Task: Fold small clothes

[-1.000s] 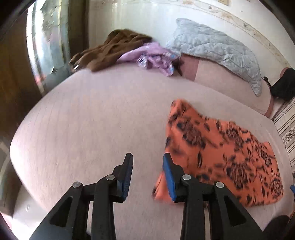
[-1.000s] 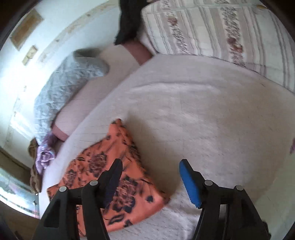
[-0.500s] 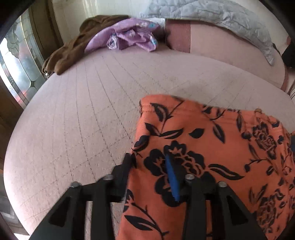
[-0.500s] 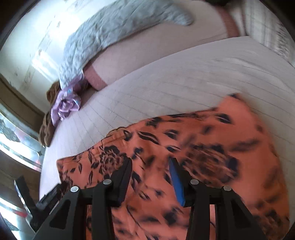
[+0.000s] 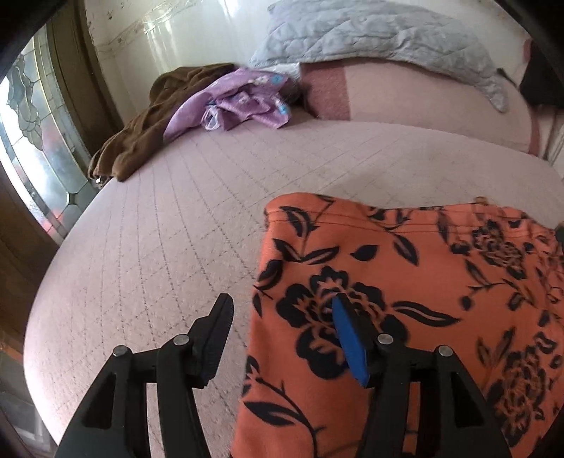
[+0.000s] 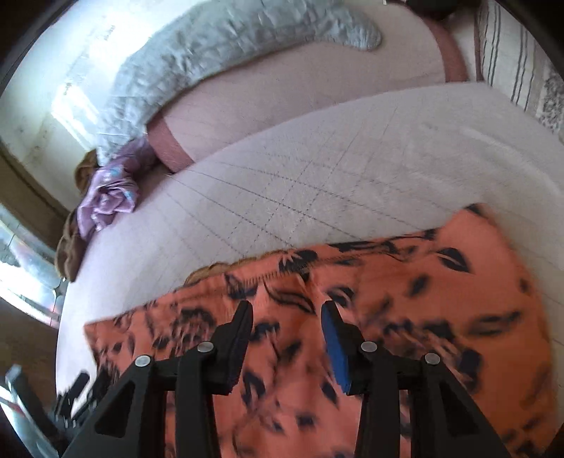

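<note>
orange floral garment flat, long axis sideways

The cloth is orange with black flowers and leaves. The bed cover is pale pink with thin grid lines. Far away lie a brown garment, a purple one and a grey quilted pillow.

garment: matt printed cloth | bed cover: quilted matt fabric
</note>
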Demonstrator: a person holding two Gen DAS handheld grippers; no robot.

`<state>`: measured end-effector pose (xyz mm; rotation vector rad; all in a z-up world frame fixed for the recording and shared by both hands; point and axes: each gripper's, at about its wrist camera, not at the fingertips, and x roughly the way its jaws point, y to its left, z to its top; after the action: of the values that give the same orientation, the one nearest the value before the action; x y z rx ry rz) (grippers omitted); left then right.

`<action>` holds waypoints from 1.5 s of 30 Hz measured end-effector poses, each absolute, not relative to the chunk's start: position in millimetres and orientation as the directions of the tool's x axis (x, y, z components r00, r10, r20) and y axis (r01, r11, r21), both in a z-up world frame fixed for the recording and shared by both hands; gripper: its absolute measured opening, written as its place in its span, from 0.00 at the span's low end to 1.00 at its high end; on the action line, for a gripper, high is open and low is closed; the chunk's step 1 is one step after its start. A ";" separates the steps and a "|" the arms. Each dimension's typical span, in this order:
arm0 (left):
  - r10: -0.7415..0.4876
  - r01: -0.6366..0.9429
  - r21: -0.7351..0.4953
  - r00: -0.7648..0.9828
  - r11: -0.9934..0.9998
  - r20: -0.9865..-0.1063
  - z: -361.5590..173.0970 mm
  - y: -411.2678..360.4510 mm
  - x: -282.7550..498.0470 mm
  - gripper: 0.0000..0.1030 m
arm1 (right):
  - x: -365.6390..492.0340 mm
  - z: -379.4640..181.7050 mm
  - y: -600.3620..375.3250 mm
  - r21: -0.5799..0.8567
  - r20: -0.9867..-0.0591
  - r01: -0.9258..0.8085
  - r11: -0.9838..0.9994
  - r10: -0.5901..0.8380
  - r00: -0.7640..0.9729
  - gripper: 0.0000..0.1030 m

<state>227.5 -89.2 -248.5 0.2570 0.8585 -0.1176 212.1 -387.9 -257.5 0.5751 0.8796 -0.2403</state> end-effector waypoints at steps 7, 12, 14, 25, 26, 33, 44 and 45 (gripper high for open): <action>-0.054 0.231 0.136 0.665 0.964 -0.745 -234.5 -84.3 200.0 0.58 | 146.5 -237.8 -396.7 0.317 -0.805 0.485 0.815 -0.039 0.592 0.44; -0.067 0.230 0.125 0.679 0.965 -0.731 -230.3 -81.8 190.7 0.58 | 117.2 -247.0 -401.3 0.273 -0.837 0.510 0.816 -0.059 0.544 0.44; -0.059 0.228 0.134 0.679 0.964 -0.732 -233.3 -80.6 190.7 0.58 | 116.9 -260.2 -401.9 0.267 -0.850 0.513 0.816 -0.052 0.524 0.44; -0.060 0.213 0.100 0.634 0.972 -0.771 -249.5 -72.4 198.8 0.60 | 110.7 -256.9 -412.1 0.328 -0.812 0.538 0.776 -0.058 0.580 0.44; -0.059 0.214 0.101 0.633 0.971 -0.772 -250.3 -72.6 198.8 0.60 | 105.5 -255.5 -413.2 0.329 -0.806 0.546 0.771 -0.072 0.587 0.44; -0.060 0.224 0.107 0.629 0.969 -0.775 -251.5 -73.7 199.7 0.60 | 110.7 -267.1 -406.5 0.241 -0.829 0.533 0.811 -0.113 0.548 0.45; -0.109 0.262 0.097 0.671 0.960 -0.733 -235.7 -64.9 167.1 0.60 | 104.4 -258.9 -365.5 0.374 -0.776 0.430 0.822 0.022 0.631 0.50; -0.099 0.267 0.101 0.644 0.958 -0.759 -243.8 -65.7 168.2 0.60 | 107.8 -269.5 -363.7 0.381 -0.795 0.439 0.814 0.045 0.605 0.52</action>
<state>168.2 -65.7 -243.8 0.2121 0.8477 -0.2107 107.8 -363.7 -269.5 0.5943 0.9036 -0.2439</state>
